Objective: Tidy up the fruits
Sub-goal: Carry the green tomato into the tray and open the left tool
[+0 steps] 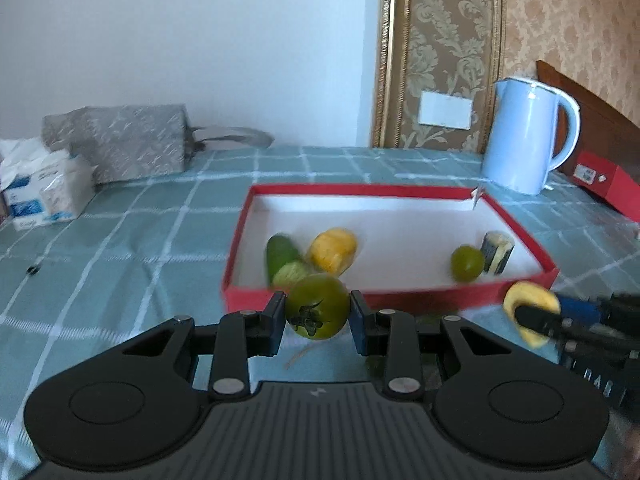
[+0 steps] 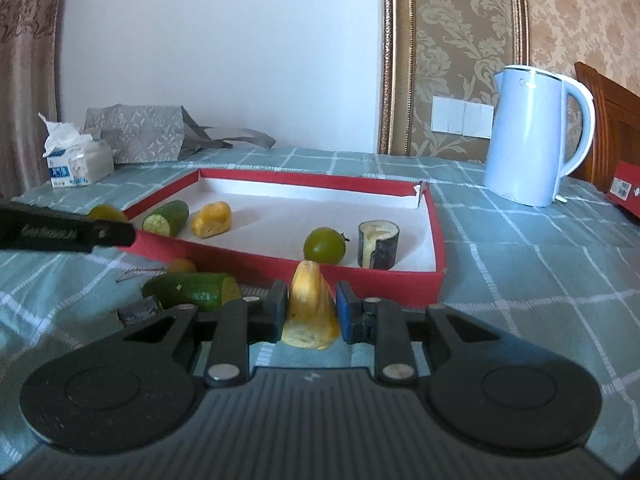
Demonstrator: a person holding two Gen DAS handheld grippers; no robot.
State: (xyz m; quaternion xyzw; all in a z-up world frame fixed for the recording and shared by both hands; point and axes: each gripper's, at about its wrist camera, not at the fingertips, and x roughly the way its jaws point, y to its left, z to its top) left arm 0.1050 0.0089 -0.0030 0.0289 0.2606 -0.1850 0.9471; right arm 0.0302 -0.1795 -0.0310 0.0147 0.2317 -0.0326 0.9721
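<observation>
Behind left hand-held gripper (image 2: 120, 236), half-hidden fruit (image 2: 107, 213)

Matt black plastic on the left gripper (image 1: 317, 317), clamped around a glossy, smooth green tomato (image 1: 317, 306). Same matt plastic on the right gripper (image 2: 311, 312), squeezing a waxy yellow chunk (image 2: 309, 307). Red cardboard box (image 2: 438, 236) with matt white paper lining. Woven checked tablecloth (image 1: 120, 248). Glossy pale-blue plastic kettle (image 2: 532, 136).
</observation>
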